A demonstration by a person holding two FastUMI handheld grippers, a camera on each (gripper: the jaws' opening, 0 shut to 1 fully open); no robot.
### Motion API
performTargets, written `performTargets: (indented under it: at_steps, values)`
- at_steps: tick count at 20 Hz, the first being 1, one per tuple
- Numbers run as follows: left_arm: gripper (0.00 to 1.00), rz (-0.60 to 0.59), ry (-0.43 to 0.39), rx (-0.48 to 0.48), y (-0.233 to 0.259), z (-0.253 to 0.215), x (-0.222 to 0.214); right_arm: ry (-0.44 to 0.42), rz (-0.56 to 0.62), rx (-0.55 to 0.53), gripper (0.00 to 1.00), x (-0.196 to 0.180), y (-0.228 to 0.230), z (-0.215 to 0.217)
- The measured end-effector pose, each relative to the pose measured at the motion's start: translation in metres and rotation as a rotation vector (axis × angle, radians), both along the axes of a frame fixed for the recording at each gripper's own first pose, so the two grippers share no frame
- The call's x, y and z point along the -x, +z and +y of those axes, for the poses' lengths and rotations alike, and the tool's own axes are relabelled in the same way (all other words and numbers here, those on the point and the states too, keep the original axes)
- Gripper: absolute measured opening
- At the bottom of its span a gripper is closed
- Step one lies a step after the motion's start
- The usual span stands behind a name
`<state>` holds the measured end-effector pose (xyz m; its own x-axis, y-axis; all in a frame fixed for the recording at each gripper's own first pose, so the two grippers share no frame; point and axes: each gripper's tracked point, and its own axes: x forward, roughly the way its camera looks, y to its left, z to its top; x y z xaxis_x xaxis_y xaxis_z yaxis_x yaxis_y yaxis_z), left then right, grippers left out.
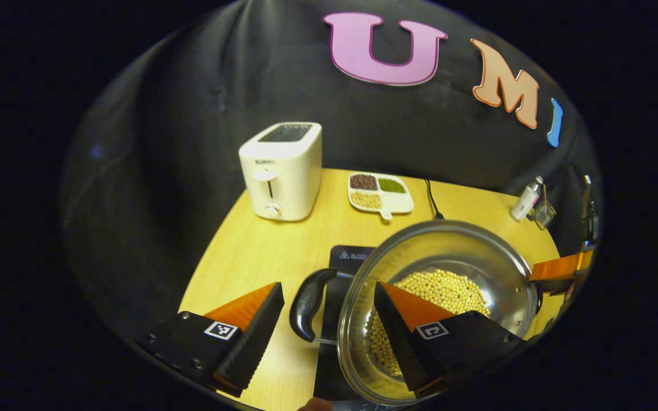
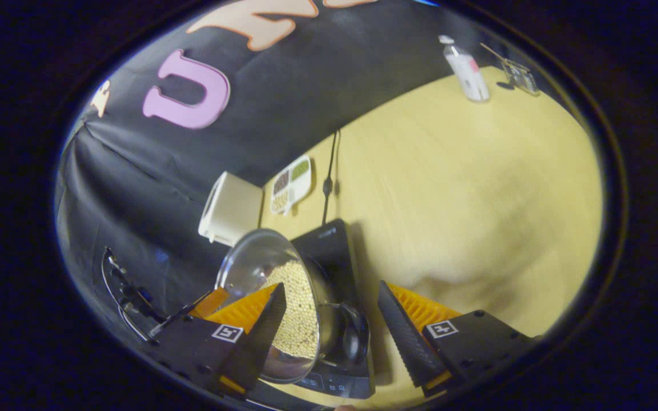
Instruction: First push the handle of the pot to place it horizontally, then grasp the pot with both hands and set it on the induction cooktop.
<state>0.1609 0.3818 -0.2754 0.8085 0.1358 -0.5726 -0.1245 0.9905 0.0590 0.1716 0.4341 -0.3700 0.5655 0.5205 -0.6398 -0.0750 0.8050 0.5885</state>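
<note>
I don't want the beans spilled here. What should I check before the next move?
1. Pot over the induction cooktop: ok.
2. Pot resting flat on it: cannot tell.
3. Soybeans all inside the pot: ok.
4. Left gripper open, straddling the pot's rim and black handle: ok.
5. Right gripper open, one finger inside the rim: ok, but it should probably lift clear before pulling away.

The left gripper [image 1: 329, 325] carries two wedge-shaped fingers on black blocks — each block bears a small square black-and-white marker, with screws at seven o'clock. The right gripper [image 2: 329, 331] matches it — ribbed inner finger faces, a square marker on each block.
</note>
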Motion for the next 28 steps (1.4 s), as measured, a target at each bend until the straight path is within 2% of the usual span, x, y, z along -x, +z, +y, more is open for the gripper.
performTargets:
  at_steps: [2,6,7,9,16,19,20,21,22,23,24,25,27,28]
  values:
    - [0.97,-0.047,0.016,-0.028,0.018,-0.007,-0.001,-0.044,-0.061,0.023,0.92,-0.003,0.020,-0.029]
    - [0.97,-0.095,-0.008,-0.067,0.046,-0.037,0.002,-0.106,-0.169,0.109,0.92,-0.001,0.051,-0.089]
    - [0.97,-0.109,-0.018,-0.061,0.053,-0.052,0.003,-0.112,-0.191,0.130,0.99,0.003,0.056,-0.101]
    - [0.97,-0.128,-0.028,-0.052,0.068,-0.074,0.012,-0.112,-0.231,0.165,0.99,0.009,0.067,-0.123]
    - [0.96,-0.265,-0.072,-0.108,0.148,-0.187,0.049,-0.075,-0.432,0.237,0.99,0.032,0.145,-0.196]
    - [0.96,-0.348,-0.053,-0.119,0.186,-0.237,0.063,-0.090,-0.533,0.262,1.00,0.036,0.192,-0.242]
    - [0.94,-0.373,-0.041,-0.111,0.199,-0.254,0.066,-0.096,-0.567,0.282,0.92,0.036,0.206,-0.259]
    - [0.96,-0.399,-0.032,-0.100,0.211,-0.271,0.073,-0.107,-0.605,0.312,0.92,0.039,0.220,-0.279]
    - [0.96,-0.428,-0.027,-0.092,0.223,-0.287,0.077,-0.117,-0.643,0.342,0.92,0.041,0.236,-0.298]
    - [0.96,-0.457,-0.028,-0.088,0.234,-0.302,0.080,-0.119,-0.679,0.360,1.00,0.046,0.252,-0.314]
    - [0.96,-0.479,-0.031,-0.089,0.242,-0.317,0.084,-0.122,-0.706,0.363,0.99,0.050,0.268,-0.329]
    - [0.94,-0.498,-0.038,-0.098,0.249,-0.329,0.088,-0.123,-0.729,0.358,0.92,0.059,0.282,-0.339]
    - [0.96,-0.534,-0.050,-0.129,0.261,-0.353,0.099,-0.134,-0.789,0.349,0.92,0.072,0.306,-0.359]
    - [0.96,-0.557,-0.054,-0.143,0.267,-0.364,0.104,-0.140,-0.822,0.342,0.99,0.078,0.317,-0.370]
